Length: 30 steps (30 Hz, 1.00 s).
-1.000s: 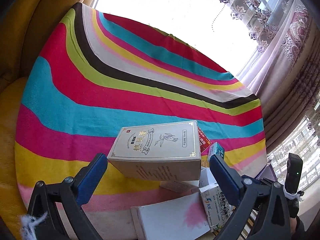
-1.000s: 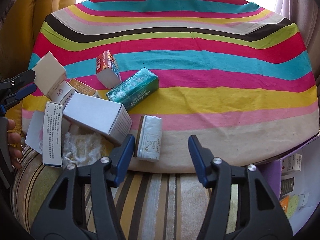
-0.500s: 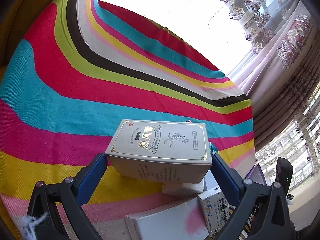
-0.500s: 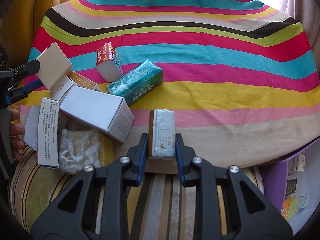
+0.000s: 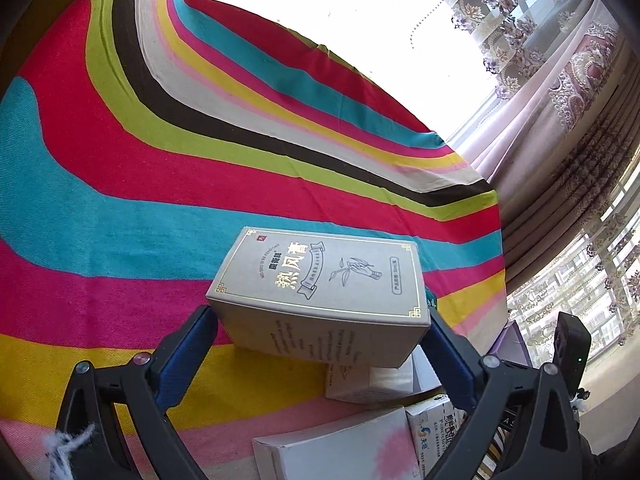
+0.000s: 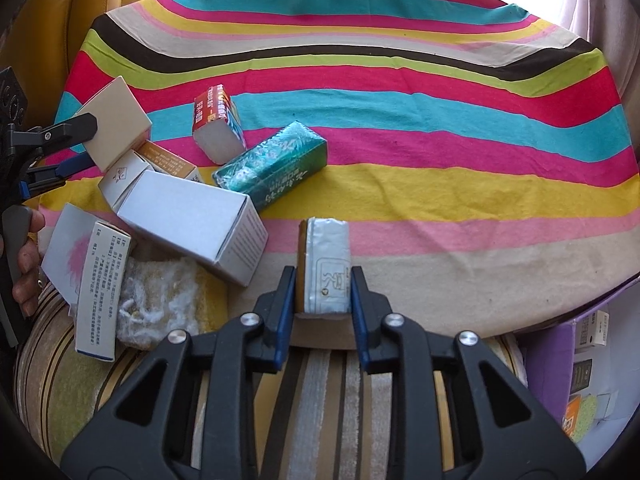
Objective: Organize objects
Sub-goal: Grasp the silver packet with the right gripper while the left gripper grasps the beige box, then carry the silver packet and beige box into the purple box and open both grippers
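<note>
Striped cloth w/ boxes piled at its left. Right gripper has just clamped shut on the silver packet at the near edge, so that one's ready to lift. Left gripper now squeezes the beige box, lifted off the pile imo. Gold Chinese print on it, can't read it. Purple bin sits near right, prob the destination.

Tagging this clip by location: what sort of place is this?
Probably a home living room: patterned curtains at a bright window, a yellow armchair, and a striped cloth spread over what looks like a table, strewn with small boxes.
</note>
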Available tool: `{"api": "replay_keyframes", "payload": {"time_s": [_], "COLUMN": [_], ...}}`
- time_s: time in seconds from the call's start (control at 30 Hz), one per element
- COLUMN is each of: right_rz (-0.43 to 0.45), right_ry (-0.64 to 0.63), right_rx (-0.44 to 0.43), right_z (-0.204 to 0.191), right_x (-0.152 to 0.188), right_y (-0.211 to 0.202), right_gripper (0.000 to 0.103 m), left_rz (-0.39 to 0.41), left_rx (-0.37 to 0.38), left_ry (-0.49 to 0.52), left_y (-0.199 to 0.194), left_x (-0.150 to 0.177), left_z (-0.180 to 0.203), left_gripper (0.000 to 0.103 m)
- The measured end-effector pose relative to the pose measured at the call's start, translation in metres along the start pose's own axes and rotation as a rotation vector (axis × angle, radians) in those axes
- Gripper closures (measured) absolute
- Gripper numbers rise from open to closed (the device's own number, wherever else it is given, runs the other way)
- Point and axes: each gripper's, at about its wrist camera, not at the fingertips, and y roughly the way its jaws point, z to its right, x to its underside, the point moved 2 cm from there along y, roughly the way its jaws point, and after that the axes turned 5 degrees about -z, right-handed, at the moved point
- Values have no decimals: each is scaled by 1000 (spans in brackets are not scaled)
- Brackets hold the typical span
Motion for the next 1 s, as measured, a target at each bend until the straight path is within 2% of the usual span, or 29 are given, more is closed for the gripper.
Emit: {"api": "replay_keyframes", "payload": {"time_s": [0.57, 0.77, 1.0], "right_rz": [39, 63, 98], "right_ry": [43, 71, 79], "right_rx": [-1, -4, 5], "right_z": [9, 16, 19], "right_x": [6, 8, 14], "right_y": [-12, -19, -33], "right_gripper": [73, 73, 73], "left_rz": [95, 136, 172], "left_rx": [-17, -33, -6], "left_ry": [35, 69, 76], "left_y": [-37, -58, -66], "left_x": [17, 37, 55], "left_z": [30, 58, 92], "left_gripper": [4, 4, 4]}}
